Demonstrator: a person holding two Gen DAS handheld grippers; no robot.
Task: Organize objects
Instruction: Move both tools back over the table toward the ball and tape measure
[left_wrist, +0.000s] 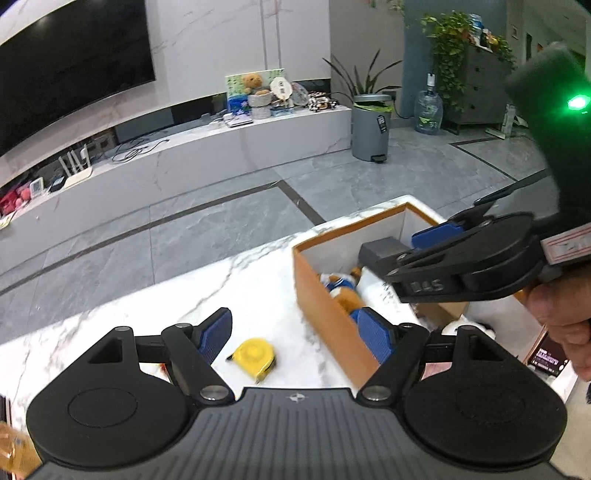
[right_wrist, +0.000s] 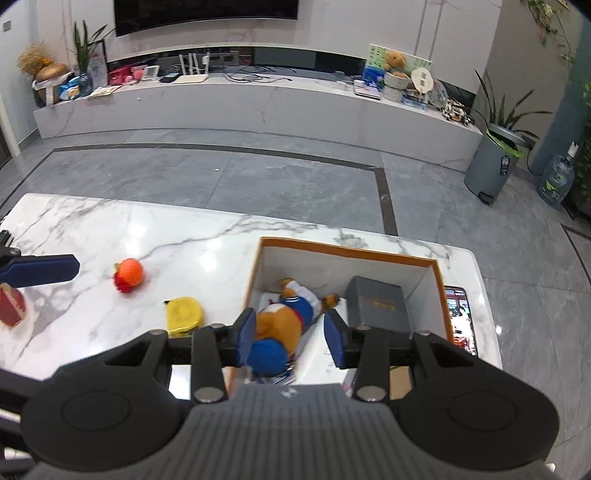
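An orange box (right_wrist: 347, 252) with white inside stands on the marble table (right_wrist: 110, 229). In it lie a plush bear in blue (right_wrist: 284, 317) and a grey box (right_wrist: 380, 304). My right gripper (right_wrist: 291, 332) is open above the box, its jaws on either side of the bear and not touching it. My left gripper (left_wrist: 295, 336) is open and empty over the table, above a yellow tape measure (left_wrist: 255, 356), which also shows in the right wrist view (right_wrist: 183, 314). An orange knitted toy (right_wrist: 129, 275) lies further left. The box (left_wrist: 321, 291) and the right gripper (left_wrist: 417, 243) show in the left wrist view.
A phone (right_wrist: 460, 314) lies right of the box at the table edge. A small red box (right_wrist: 11, 306) sits at the far left. Beyond the table are grey floor, a TV bench (right_wrist: 258, 99) and a grey bin (right_wrist: 491, 162).
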